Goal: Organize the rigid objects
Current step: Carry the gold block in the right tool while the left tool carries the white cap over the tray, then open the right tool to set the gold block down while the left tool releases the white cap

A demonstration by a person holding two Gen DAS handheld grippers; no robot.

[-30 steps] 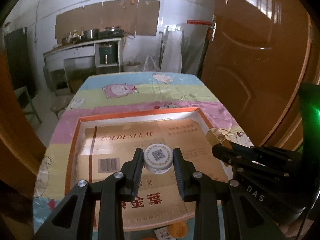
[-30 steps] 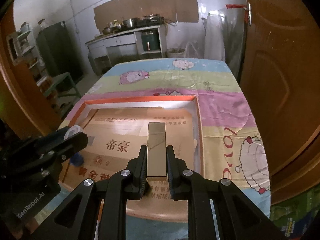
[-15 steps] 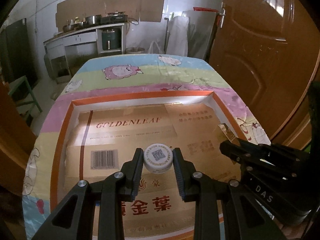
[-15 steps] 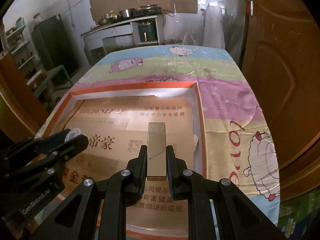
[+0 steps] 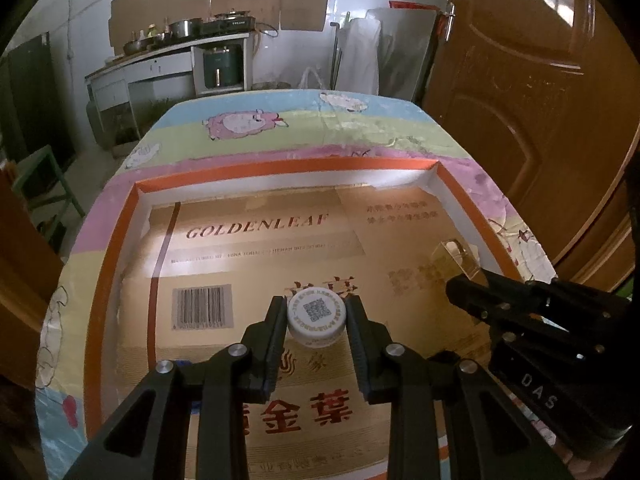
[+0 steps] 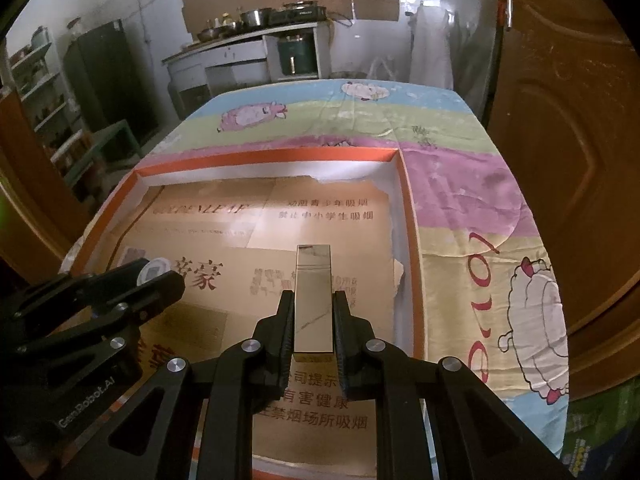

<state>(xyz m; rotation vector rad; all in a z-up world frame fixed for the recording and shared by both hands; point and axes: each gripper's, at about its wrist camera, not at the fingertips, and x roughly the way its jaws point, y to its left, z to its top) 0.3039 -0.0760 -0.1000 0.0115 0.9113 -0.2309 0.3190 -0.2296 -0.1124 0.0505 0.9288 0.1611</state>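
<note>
My left gripper (image 5: 317, 316) is shut on a small white round jar (image 5: 317, 317) with a QR code on its lid. It hangs over the brown cardboard floor of a shallow tray with an orange rim (image 5: 280, 168). My right gripper (image 6: 313, 320) is shut on a long shiny gold block (image 6: 313, 300) that sticks out forward between the fingers, over the right part of the same tray (image 6: 408, 216). Each gripper shows in the other's view: the right one (image 5: 472, 280) with the gold block (image 5: 456, 258), the left one (image 6: 160, 276) with the jar lid (image 6: 152, 270).
The tray lies on a table under a striped cartoon-sheep cloth (image 6: 460, 184). A brown wooden door (image 5: 540, 120) stands close on the right. Beyond the table's far edge are a kitchen counter with pots (image 5: 180, 40) and a green stool (image 5: 44, 184) at the left.
Both grippers have sunk toward the tray floor with their loads, so the tray now fills more of each view. The grips on the jar and the gold block are unchanged.
</note>
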